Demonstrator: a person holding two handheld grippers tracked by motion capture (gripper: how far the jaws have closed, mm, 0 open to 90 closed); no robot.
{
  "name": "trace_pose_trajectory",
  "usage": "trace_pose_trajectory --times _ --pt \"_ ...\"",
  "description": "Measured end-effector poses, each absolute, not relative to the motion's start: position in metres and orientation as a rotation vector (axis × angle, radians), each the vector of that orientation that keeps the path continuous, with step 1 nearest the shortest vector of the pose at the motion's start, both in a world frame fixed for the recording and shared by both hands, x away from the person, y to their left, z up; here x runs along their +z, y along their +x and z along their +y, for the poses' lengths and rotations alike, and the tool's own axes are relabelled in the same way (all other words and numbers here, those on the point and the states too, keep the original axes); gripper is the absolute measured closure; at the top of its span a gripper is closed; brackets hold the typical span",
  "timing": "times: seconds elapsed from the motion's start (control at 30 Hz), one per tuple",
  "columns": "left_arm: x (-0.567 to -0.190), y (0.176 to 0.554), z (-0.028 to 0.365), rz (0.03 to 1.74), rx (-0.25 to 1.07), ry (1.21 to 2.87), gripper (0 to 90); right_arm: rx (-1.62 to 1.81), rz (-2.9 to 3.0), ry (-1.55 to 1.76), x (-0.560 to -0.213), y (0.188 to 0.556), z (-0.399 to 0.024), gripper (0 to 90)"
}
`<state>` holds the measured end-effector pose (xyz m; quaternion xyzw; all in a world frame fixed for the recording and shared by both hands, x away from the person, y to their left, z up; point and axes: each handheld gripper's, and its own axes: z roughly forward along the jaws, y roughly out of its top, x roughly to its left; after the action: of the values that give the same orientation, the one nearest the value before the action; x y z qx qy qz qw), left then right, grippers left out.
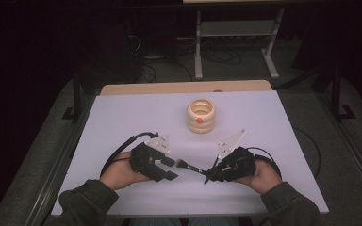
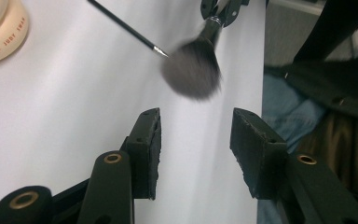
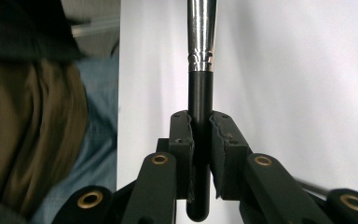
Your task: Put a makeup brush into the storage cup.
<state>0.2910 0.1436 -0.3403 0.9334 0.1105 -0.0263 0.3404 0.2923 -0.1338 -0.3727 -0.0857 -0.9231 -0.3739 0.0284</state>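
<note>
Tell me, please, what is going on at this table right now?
A person holds tongs in each hand over a white table. The right tongs are shut on the black handle of a makeup brush, its bristles pointing toward the open left tongs. A second, thin brush lies beside it. A cream ringed holder stands farther back, untouched.

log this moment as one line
right claw: shut on brush handle | left claw: open, facing bristles | thin brush: on table | holder: upright behind

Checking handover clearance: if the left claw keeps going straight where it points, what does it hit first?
Probably the bristle head of the makeup brush held by the right claw; it sits just beyond the open left claw, though depth is unclear.
</note>
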Motion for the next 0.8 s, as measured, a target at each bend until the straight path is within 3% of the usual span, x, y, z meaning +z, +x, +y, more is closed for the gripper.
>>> trace_pose_trajectory --times 0.17,0.43,0.8 --pt "-0.337 0.292 0.138 0.337 -0.036 2.343 55.2 -1.295 -2.779 -0.336 -0.369 0.294 -0.127 78.5" --pt "-0.330 0.296 0.141 0.368 -0.047 2.227 68.4 -1.401 -2.731 -0.389 -0.366 0.296 -0.114 78.4" --pt "-0.328 0.301 0.145 0.425 -0.120 2.146 70.9 -1.433 -2.759 -0.359 -0.368 0.294 -0.106 78.4"
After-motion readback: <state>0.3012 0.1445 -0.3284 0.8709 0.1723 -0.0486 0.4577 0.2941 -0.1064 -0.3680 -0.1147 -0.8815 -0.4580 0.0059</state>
